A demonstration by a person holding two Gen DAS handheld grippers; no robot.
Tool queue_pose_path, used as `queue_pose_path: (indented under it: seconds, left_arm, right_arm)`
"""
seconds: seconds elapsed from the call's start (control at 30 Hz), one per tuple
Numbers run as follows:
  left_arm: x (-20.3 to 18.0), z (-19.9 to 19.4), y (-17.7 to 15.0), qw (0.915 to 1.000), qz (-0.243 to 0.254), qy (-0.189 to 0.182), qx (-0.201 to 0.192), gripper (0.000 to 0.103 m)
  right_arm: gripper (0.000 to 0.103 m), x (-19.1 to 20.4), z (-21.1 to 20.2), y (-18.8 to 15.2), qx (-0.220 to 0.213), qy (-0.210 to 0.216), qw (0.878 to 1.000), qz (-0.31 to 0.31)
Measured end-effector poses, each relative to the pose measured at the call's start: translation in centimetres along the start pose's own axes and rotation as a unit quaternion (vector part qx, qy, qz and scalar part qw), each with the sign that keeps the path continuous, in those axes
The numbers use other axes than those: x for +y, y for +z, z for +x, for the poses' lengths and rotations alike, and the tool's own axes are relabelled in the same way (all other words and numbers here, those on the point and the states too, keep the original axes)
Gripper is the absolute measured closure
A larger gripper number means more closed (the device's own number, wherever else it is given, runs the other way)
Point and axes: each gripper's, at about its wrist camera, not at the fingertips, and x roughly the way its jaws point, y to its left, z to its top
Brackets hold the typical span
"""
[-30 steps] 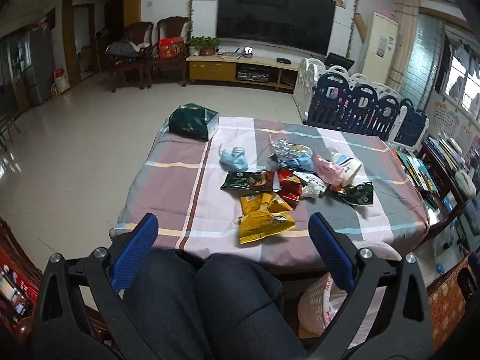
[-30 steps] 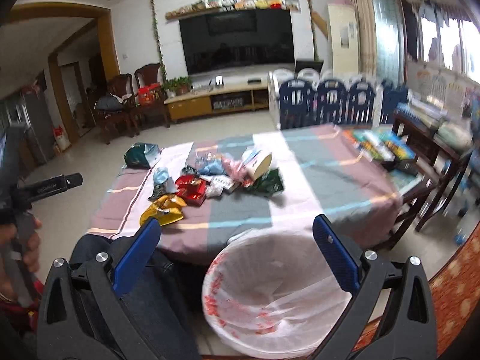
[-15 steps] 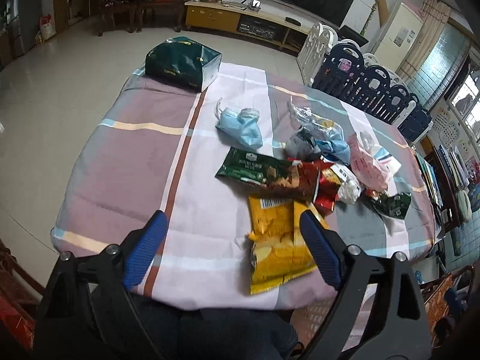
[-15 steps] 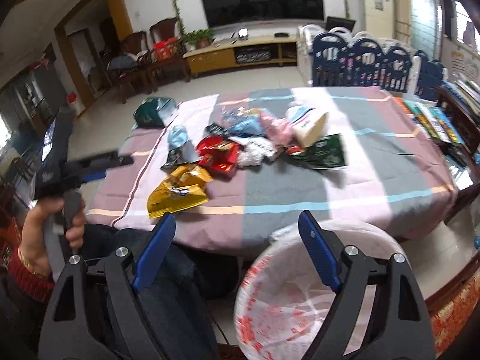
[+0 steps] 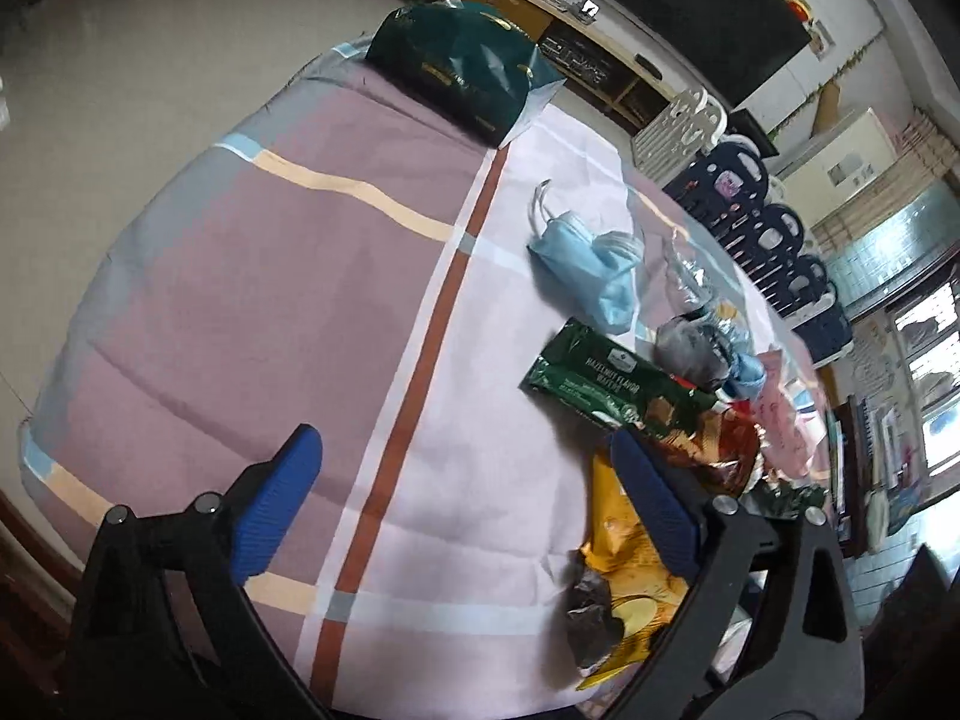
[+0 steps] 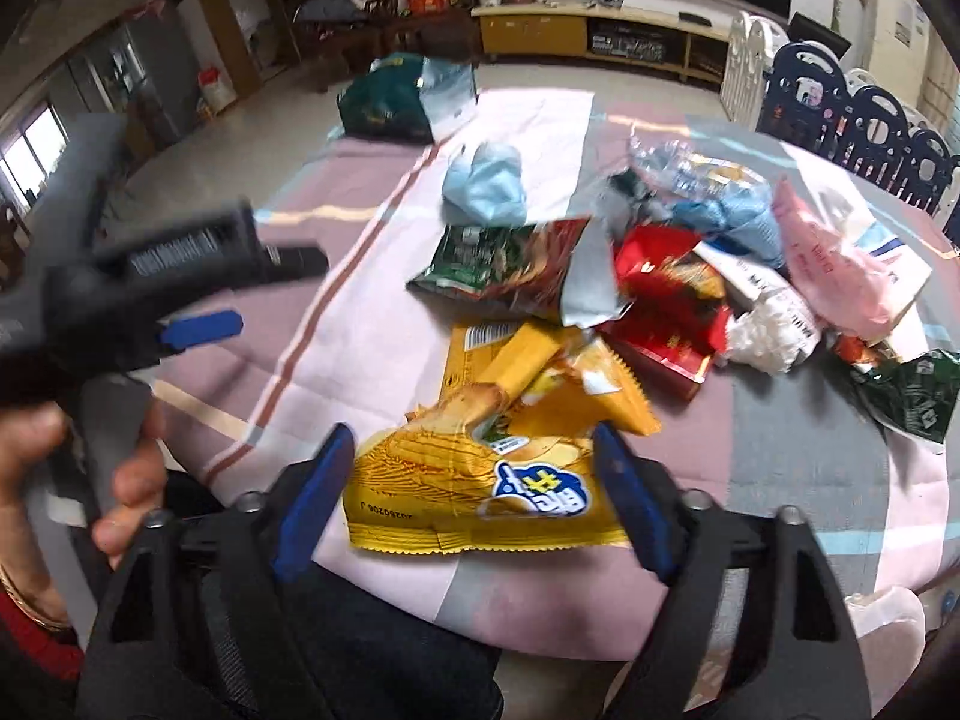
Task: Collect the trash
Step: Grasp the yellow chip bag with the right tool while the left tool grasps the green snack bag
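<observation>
A pile of trash lies on the checked tablecloth (image 5: 240, 312): a yellow chip bag (image 6: 480, 468), a green wafer wrapper (image 5: 606, 387), red wrappers (image 6: 666, 306), a blue face mask (image 5: 591, 273), a pink bag (image 6: 834, 264) and crumpled white paper (image 6: 771, 333). My right gripper (image 6: 474, 462) is open, its fingers on either side of the yellow chip bag's near end. My left gripper (image 5: 462, 468) is open and empty above the cloth, left of the pile; the yellow bag (image 5: 624, 546) lies by its right finger. It also shows in the right wrist view (image 6: 198, 324).
A dark green gift bag (image 5: 462, 72) sits at the table's far left corner. A green wrapper (image 6: 912, 396) lies at the pile's right. The white bin liner's edge (image 6: 882, 618) shows below the table's near edge. Blue-and-white playpen panels (image 6: 852, 102) stand behind.
Both grippers have moved forward and down over the table. The right one has come to the yellow chip bag, and the bin has slid almost out of its view.
</observation>
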Motion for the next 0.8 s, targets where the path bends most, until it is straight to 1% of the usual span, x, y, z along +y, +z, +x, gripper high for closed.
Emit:
queue_pose_path:
  seconds: [0.03,0.07,0.1,0.13,0.2,0.3,0.4,0.43,0.47,0.53,0.57,0.6,0.67,0.7,0.8]
  left_arm:
    - [0.1,0.2,0.1,1.0,-0.005,-0.005,0.004,0.005]
    - [0.2,0.4,0.1,0.9999,-0.006,-0.007,0.009,0.005]
    - [0.0,0.7,0.0,0.9999,-0.004,-0.01,0.013,0.005]
    - [-0.2,0.9,-0.1,0.9997,0.002,-0.012,0.019,0.005]
    - [-0.6,1.1,-0.4,0.9994,0.012,-0.016,0.028,0.005]
    - [-1.3,1.2,-0.7,0.9994,0.024,-0.009,0.022,0.005]
    - [-2.2,0.9,-0.9,0.999,0.043,0.009,0.01,0.005]
    - [-2.9,1.0,-0.9,0.9987,0.048,0.006,0.014,0.005]
    - [-3.6,1.0,-0.8,0.9986,0.047,-0.005,0.022,0.005]
    - [-5.5,1.5,-0.7,0.9974,0.044,-0.038,0.042,0.003]
    - [-6.5,2.0,-0.5,0.9966,0.042,-0.046,0.054,0.003]
    - [-7.3,2.7,-0.4,0.9963,0.035,-0.044,0.065,0.003]
    - [-8.5,4.5,-0.2,0.9958,0.008,-0.018,0.089,0.004]
    - [-9.0,5.3,-0.2,0.9952,0.004,-0.007,0.097,0.004]
    - [-10.4,7.4,-0.8,0.9913,0.019,0.066,0.113,0.004]
  right_arm:
    - [0.065,-0.3,0.9,-0.1,0.012,0.004,1.0,0.002]
    - [0.07,-0.5,1.2,-0.6,0.023,0.012,1.0,0.007]
    - [0.072,-0.9,1.3,-1.0,0.02,0.016,1.0,0.01]
    - [0.076,-1.1,1.0,-1.2,0.016,0.019,1.0,0.011]
    - [0.079,-1.6,0.1,-2.0,0.015,0.024,0.999,0.015]
    - [0.08,-3.3,-2.4,-3.6,0.01,0.052,0.997,0.05]
    - [0.08,-4.8,-4.6,-5.0,-0.002,0.039,0.997,0.072]
    - [0.08,-5.5,-5.5,-5.6,-0.008,0.031,0.996,0.08]
    - [0.08,-6.1,-6.1,-6.0,-0.01,0.027,0.996,0.087]
    - [0.08,-7.4,-7.2,-6.5,-0.013,0.015,0.994,0.103]
    - [0.08,-7.9,-7.7,-6.8,-0.015,0.01,0.994,0.108]
    - [0.08,-8.4,-8.4,-7.1,-0.018,0.002,0.994,0.112]
    - [0.08,-8.9,-9.1,-7.0,-0.026,-0.004,0.993,0.113]
    - [0.08,-9.0,-9.5,-7.0,-0.03,-0.007,0.993,0.112]
    - [0.08,-8.9,-10.5,-7.0,-0.043,-0.014,0.993,0.107]
